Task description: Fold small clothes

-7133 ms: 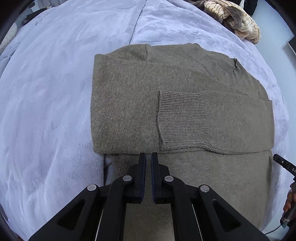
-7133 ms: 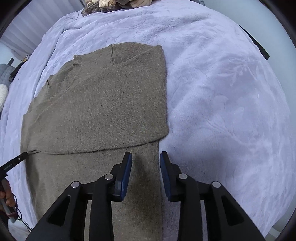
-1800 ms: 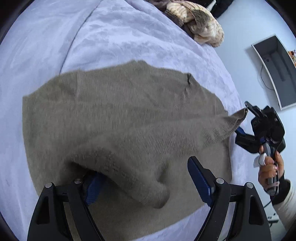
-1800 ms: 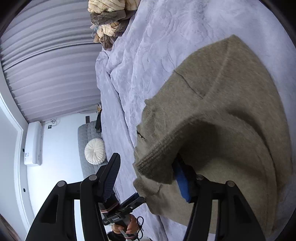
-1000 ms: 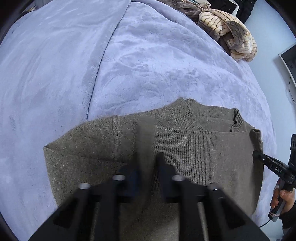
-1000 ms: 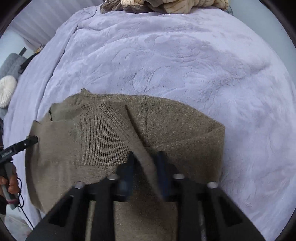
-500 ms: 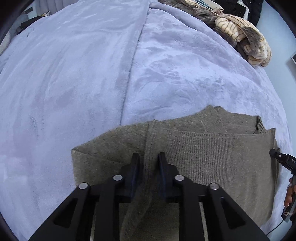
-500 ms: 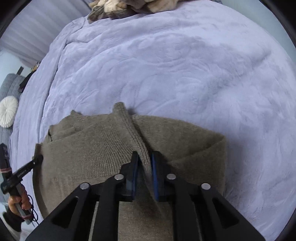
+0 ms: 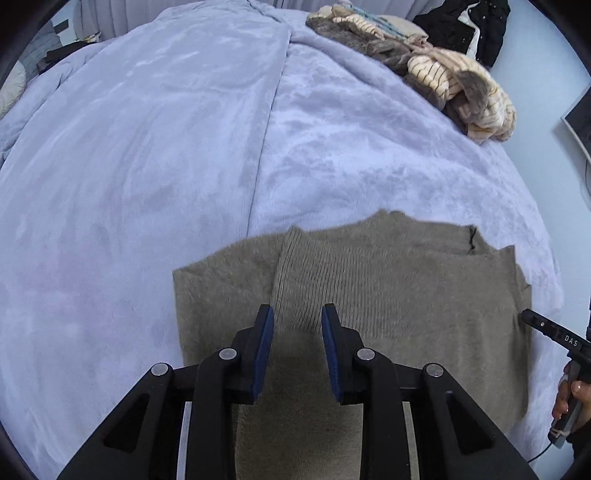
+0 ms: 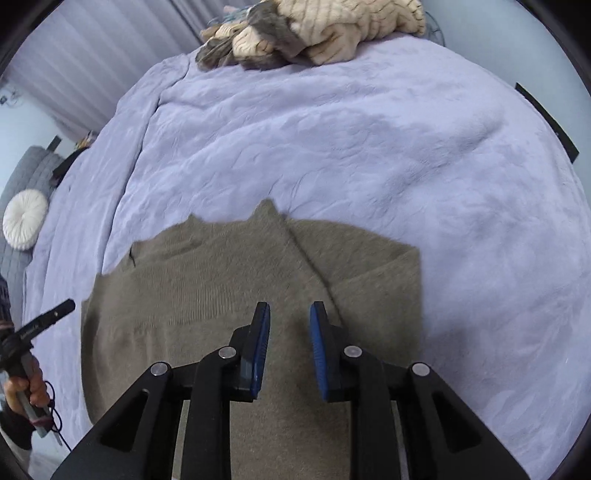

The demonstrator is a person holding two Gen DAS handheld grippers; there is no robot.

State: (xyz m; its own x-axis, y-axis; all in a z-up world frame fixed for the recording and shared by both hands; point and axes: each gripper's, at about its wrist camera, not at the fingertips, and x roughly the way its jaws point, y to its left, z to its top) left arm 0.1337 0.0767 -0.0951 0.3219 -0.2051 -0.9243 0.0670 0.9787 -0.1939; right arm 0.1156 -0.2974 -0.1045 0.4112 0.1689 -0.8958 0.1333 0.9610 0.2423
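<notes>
The olive-brown sweater (image 9: 388, 295) lies flat on the lavender blanket (image 9: 147, 184), folded into a compact rectangle with the ribbed hem on top of its far half. By my judgement the fold of this piece is nearly finished; perhaps only some smoothing, or one more fold across, is left. The left gripper (image 9: 297, 314) is above the near part of the sweater, its jaws apart and holding nothing. The right gripper (image 10: 290, 310) is the same, parted and empty, over the sweater's other side. Beyond the far edge of the sweater the blanket gives wide open room. A pile of clothes (image 10: 314, 26) lies far behind the sweater at the bed's end, probably waiting to be folded. A round white cushion (image 10: 24, 219) is well away to the sweater's left.
</notes>
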